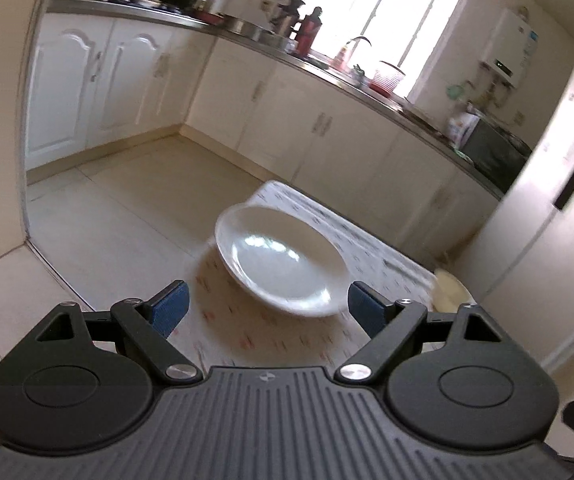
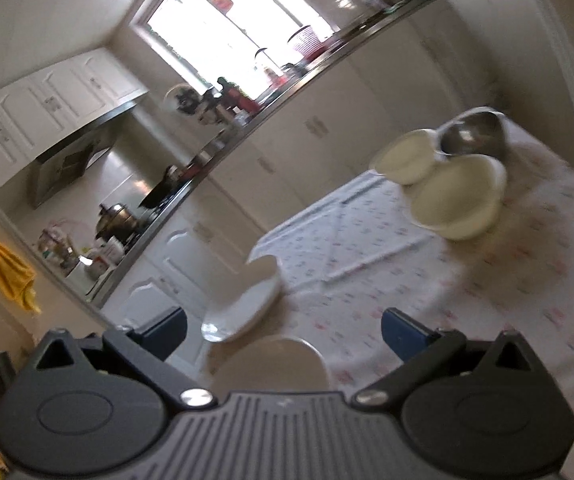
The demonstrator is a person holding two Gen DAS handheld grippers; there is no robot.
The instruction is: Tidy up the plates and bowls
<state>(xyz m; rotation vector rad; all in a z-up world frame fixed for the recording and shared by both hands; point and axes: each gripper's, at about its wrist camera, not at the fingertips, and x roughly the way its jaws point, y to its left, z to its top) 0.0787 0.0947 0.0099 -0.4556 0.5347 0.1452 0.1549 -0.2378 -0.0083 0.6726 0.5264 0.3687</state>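
A white plate (image 1: pixel 283 264) sits on the table (image 1: pixel 267 340), near its edge by the floor. The table has a cloth with small red and blue marks. In the left view the plate is right in front of the left gripper (image 1: pixel 267 307), between its two blue fingers (image 1: pixel 171 306). The fingers are spread wide and do not touch the plate.

In the right view the same plate (image 2: pixel 247 304) lies ahead and a little to the left. A beige plate (image 2: pixel 271 364) is closer, just under the right gripper (image 2: pixel 285 330). Its fingers (image 2: pixel 405 330) are wide apart too and hold nothing.

Far across the table are two cream bowls (image 2: pixel 457 202) and a shiny metal bowl (image 2: pixel 473 138). They sit close together and seem to touch. The picture is blurry there.

Behind the table are white cupboards (image 1: pixel 99 76) and a long counter (image 1: pixel 247 30) with pots and bottles. A bright window (image 1: pixel 383 12) is above it. A yellow towel (image 2: pixel 11 276) hangs on the wall.
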